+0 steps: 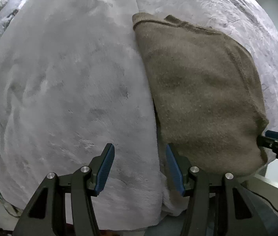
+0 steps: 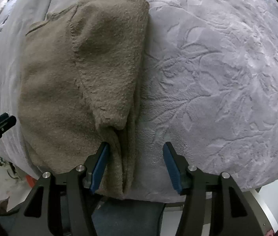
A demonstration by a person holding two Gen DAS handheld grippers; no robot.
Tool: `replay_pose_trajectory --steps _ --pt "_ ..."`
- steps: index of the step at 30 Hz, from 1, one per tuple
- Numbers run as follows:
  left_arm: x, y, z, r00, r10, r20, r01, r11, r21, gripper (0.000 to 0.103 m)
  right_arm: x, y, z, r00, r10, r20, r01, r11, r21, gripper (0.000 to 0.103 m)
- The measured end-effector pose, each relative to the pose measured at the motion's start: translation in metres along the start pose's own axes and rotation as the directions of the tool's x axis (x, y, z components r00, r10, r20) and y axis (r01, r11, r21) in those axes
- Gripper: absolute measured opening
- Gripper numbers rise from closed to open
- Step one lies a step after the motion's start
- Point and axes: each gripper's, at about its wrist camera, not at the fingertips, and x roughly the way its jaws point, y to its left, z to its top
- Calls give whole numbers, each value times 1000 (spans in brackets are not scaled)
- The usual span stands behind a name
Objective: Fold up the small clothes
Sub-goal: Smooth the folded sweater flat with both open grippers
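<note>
While both grippers hang over the bed, the brown fleece garment (image 2: 76, 78) lies folded on the grey plush blanket (image 2: 217, 78), near its front edge, a lower strip drooping toward that edge.

Right gripper (image 2: 135, 169): jaws spread, nothing pinched. The garment's narrow bottom strip runs up between the fingers, hugging the left-hand pad (image 2: 99, 167); whether pad and cloth touch I cannot tell. Right-hand pad (image 2: 171, 169) stands over bare blanket. An upper flap with a stitched seam sits just ahead of the fingertips, its lower end rumpled.

Left gripper (image 1: 139, 169): jaws spread, empty, over bare blanket. The garment (image 1: 203, 98) begins just beyond its right-hand pad (image 1: 174, 169) and stretches ahead and to the right. The other gripper's tip shows at the garment's far right corner in this view.

Risks from here, as judged:
- The trailing strip hangs close to the blanket's edge; a careless brush of the right-hand tool could drag it off and pull the fold open.
- Closing now would catch only the strip's edge, likely lifting one layer and skewing the stack.
- Plush on plush grips; sliding the bundle could bunch the blanket and wrinkle the fold.
- The rumpled flap end may spring loose if left unpressed.
</note>
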Motion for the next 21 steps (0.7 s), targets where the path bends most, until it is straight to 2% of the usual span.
replay_pose_trajectory --steps 3,8,13,21 --pt "-4 -2 2 999 29 14 -29 1000 2 56 -5 -4 -3 1000 9 3 -9 1000 8 62" --pt "-12 -7 6 999 31 8 -31 1000 -1 56 -8 -25 -3 1000 -17 8 17 999 28 63" --pt "-14 -14 16 999 41 11 -41 999 4 56 -19 -41 -7 999 26 39 -30 995 97 63" --pt "-23 -30 25 999 51 -6 -51 999 6 56 -34 -26 -1 995 55 87 -62 994 85 63"
